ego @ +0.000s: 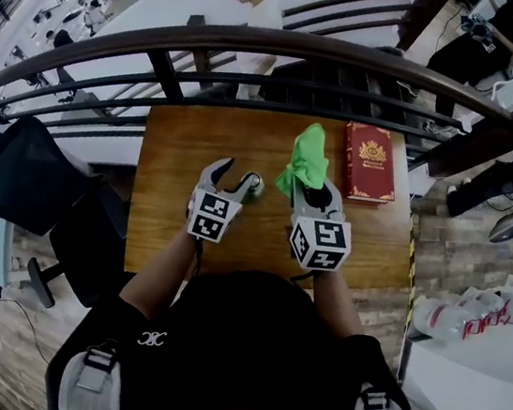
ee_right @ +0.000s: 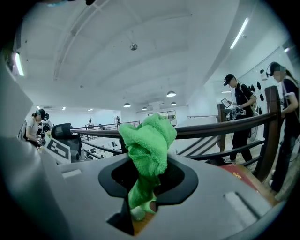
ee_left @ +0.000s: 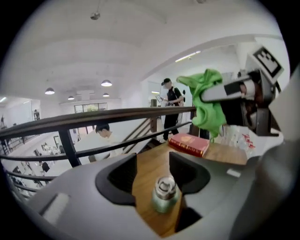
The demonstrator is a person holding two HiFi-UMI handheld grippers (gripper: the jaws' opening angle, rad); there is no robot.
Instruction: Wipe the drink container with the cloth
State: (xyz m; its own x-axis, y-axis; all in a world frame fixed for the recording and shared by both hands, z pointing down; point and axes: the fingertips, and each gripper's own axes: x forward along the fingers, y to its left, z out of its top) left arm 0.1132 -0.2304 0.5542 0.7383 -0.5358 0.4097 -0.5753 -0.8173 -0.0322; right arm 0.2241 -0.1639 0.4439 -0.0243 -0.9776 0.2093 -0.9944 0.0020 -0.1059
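- Left gripper [ee_left: 152, 173]: fingers [ee_left: 117, 180] stand apart, the small green drink container [ee_left: 164, 193] upright between them, nearer the right one, not squeezed
- Right gripper [ee_right: 149, 176]: fingers [ee_right: 180, 180] clamped on the green cloth [ee_right: 147, 145], which bunches up above them
- Container sits about mid-surface [ego: 174, 188]
- Red book [ego: 370, 161] lies at the far right corner, beside the railing [ego: 260, 44]
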